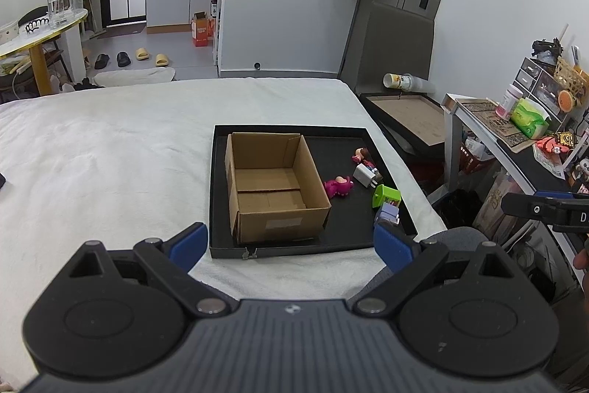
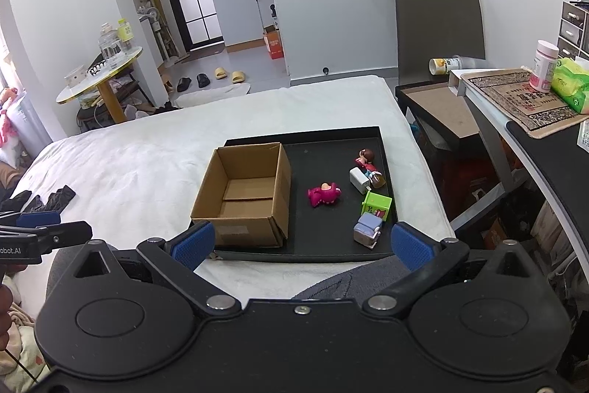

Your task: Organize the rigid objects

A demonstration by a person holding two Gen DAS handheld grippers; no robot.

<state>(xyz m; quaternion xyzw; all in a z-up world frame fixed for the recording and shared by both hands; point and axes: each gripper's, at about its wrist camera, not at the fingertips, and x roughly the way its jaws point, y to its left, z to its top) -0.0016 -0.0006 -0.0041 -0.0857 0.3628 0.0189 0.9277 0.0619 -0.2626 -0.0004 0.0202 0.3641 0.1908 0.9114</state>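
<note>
- Both grippers hang short of the black tray (image 2: 331,255), holding nothing: the left gripper (image 1: 291,245) has its blue pads spread wide, and the right gripper (image 2: 302,244) is spread just as wide.
- The open cardboard box (image 2: 243,194) sits in the tray's left half and looks empty.
- 5 small things lie on the tray to the box's right: a pink figure (image 2: 324,195), a white charger (image 2: 359,180), a red-clothed doll (image 2: 366,158), a green block (image 2: 377,205) and a lilac-grey toy (image 2: 366,230).
- Judgement: the right gripper is best placed to start; come straight down on the lilac-grey toy, the nearest piece, and pinch its flat sides.
- Lift clear of the box wall before releasing inside.
- Writing: "obot.AI" reads on the left gripper's body in the right wrist view; print on the green block is too small to read.
</note>
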